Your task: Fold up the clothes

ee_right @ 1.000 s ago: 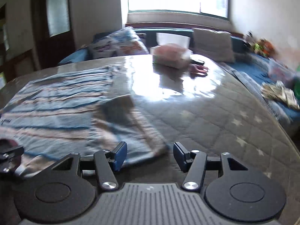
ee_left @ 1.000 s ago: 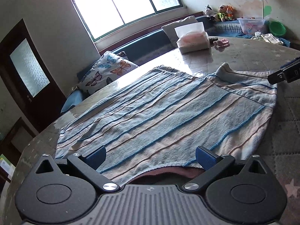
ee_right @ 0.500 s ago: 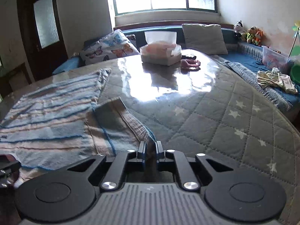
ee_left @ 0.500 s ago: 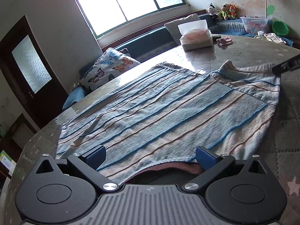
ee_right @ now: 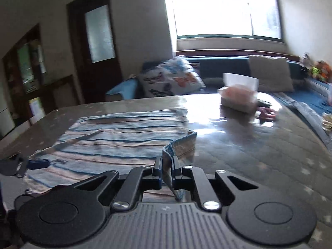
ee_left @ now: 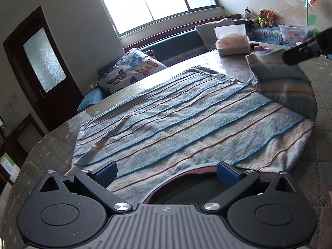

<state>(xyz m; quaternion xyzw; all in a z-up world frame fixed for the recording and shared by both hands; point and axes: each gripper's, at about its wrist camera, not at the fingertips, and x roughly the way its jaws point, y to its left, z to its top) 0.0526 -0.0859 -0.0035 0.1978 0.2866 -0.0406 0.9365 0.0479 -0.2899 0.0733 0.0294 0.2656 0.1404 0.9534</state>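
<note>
One striped garment [ee_left: 186, 124] is seen spread flat on the counter [ee_left: 323, 145], which is covered by a quilted star-patterned cloth under a glossy sheet. The garment is banded in pale blue and cream, with thin darker blue and brownish lines, and a dark-edged neckline is shown at its near hem. Two grippers are counted. The left gripper [ee_left: 166, 173] is held with its blue pads wide apart on either side of the neckline, nothing being pinched between them. The right gripper [ee_right: 166, 171] is clamped on one sleeve [ee_right: 180, 147], whose end is raised clear of the counter and stands up between the pads. One tissue box [ee_left: 232, 43] is placed farther back on the counter, well apart from the garment, and one butterfly cushion [ee_left: 132, 68] is seen beyond the far edge.
</note>
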